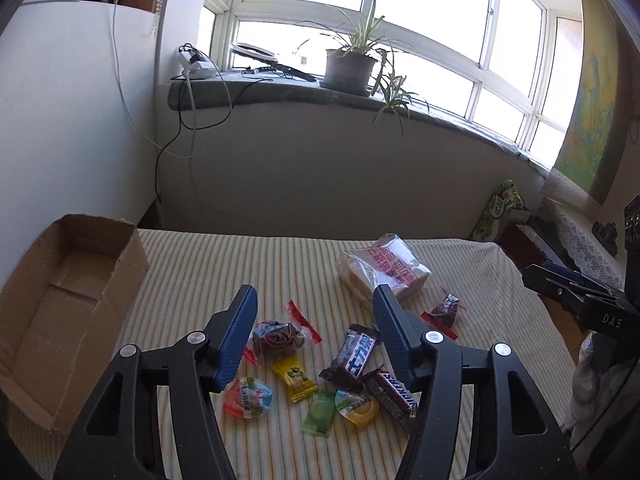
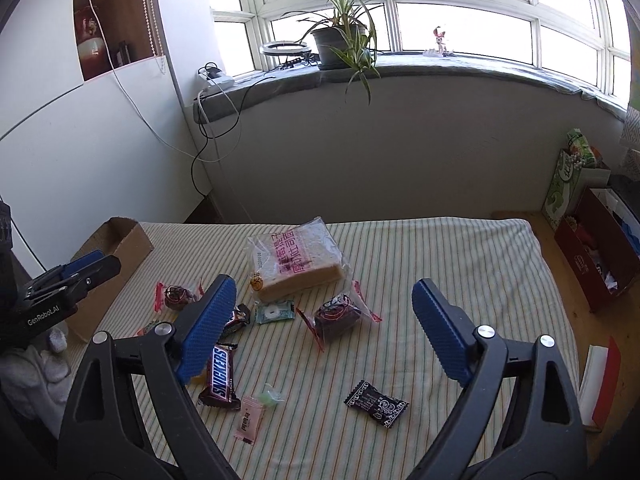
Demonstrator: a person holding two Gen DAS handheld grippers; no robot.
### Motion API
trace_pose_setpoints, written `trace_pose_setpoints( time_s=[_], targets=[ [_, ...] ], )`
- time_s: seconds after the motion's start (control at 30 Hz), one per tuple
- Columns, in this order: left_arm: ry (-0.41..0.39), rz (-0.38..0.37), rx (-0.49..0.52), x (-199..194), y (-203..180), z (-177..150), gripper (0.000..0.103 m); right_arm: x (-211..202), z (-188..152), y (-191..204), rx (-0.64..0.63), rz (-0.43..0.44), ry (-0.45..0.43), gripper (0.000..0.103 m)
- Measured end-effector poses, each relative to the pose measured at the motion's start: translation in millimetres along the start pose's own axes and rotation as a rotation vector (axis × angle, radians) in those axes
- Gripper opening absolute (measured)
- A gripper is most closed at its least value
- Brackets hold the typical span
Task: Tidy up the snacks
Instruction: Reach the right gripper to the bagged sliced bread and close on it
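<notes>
Several wrapped snacks lie on a striped cloth (image 1: 200, 280). An open cardboard box (image 1: 52, 320) stands empty at the left. A bagged bread slice (image 1: 380, 272) lies at the back; it also shows in the right wrist view (image 2: 296, 264). Two Snickers bars (image 1: 392, 394) (image 1: 356, 354) lie in the middle. My left gripper (image 1: 314, 332) is open above the candy pile, holding nothing. My right gripper (image 2: 320, 320) is open and empty above a dark red wrapped cake (image 2: 336, 316). A black candy packet (image 2: 376, 402) lies near the front.
A window sill with a potted plant (image 1: 350, 66), a ring light and cables runs behind the table. Boxes and a green carton (image 2: 568, 176) stand on the floor at the right. A red and white box (image 2: 600, 384) lies at the right edge.
</notes>
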State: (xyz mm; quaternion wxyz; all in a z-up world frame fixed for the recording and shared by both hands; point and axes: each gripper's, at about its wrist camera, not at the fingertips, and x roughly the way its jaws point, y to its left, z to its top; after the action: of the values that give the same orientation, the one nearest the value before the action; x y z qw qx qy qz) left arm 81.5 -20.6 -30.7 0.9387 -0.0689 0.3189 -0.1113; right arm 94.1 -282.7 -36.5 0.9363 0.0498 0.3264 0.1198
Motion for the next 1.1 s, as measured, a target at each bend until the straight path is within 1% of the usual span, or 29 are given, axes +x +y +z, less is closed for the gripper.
trace_pose_setpoints(
  time_s=[0.07,0.13,0.2,0.23,0.3,0.33,0.37,0.43,0.6,0.67,0.73,0.8,0.9,0.97,1.1],
  targets=[
    [0.03,-0.051,-0.04,12.0,0.2,0.1,0.058,14.9,5.0,-3.1,-0.002,0.031,0.034,0.092],
    [0.05,-0.074,-0.058,23.2,-2.2,0.6,0.056,34.0,10.0,-7.5,0.007,0.078,0.074,0.092],
    [0.07,-0.089,-0.069,34.3,-5.4,1.5,0.056,54.4,15.1,-12.0,0.012,0.098,0.119,0.092],
    [0.08,-0.108,-0.082,40.2,-5.7,1.8,0.055,63.8,17.6,-14.2,0.02,0.121,0.142,0.092],
    [0.115,-0.148,-0.113,53.3,-7.7,1.6,0.054,82.2,22.4,-18.4,0.036,0.133,0.174,0.092],
    [0.128,-0.164,-0.12,58.8,-9.4,1.6,0.051,92.7,24.5,-21.2,0.046,0.149,0.193,0.09],
    [0.14,-0.173,-0.12,64.7,-11.9,1.8,0.051,102.5,26.1,-23.7,0.057,0.16,0.214,0.088],
    [0.157,-0.175,-0.12,75.1,-16.3,2.6,0.049,123.8,32.2,-27.4,0.078,0.191,0.256,0.081],
    [0.215,-0.2,-0.121,102.0,-24.8,4.8,0.046,165.5,40.9,-36.4,0.105,0.208,0.322,0.079],
    [0.239,-0.2,-0.121,114.5,-23.9,3.8,0.045,180.4,42.7,-39.5,0.105,0.203,0.349,0.076],
    [0.256,-0.206,-0.117,122.9,-27.3,4.4,0.038,194.9,43.1,-41.6,0.116,0.217,0.384,0.068],
    [0.27,-0.203,-0.108,129.3,-31.2,5.1,0.037,207.4,42.3,-44.2,0.13,0.223,0.415,0.067],
    [0.299,-0.22,-0.13,140.6,-32.8,5.0,0.034,219.0,39.6,-47.2,0.157,0.257,0.441,0.063],
    [0.313,-0.225,-0.141,144.4,-32.9,4.3,0.03,221.4,38.5,-47.3,0.164,0.27,0.445,0.062],
    [0.311,-0.224,-0.131,143.2,-34.8,4.9,0.03,219.8,37.6,-48.1,0.168,0.283,0.449,0.058]
  ],
)
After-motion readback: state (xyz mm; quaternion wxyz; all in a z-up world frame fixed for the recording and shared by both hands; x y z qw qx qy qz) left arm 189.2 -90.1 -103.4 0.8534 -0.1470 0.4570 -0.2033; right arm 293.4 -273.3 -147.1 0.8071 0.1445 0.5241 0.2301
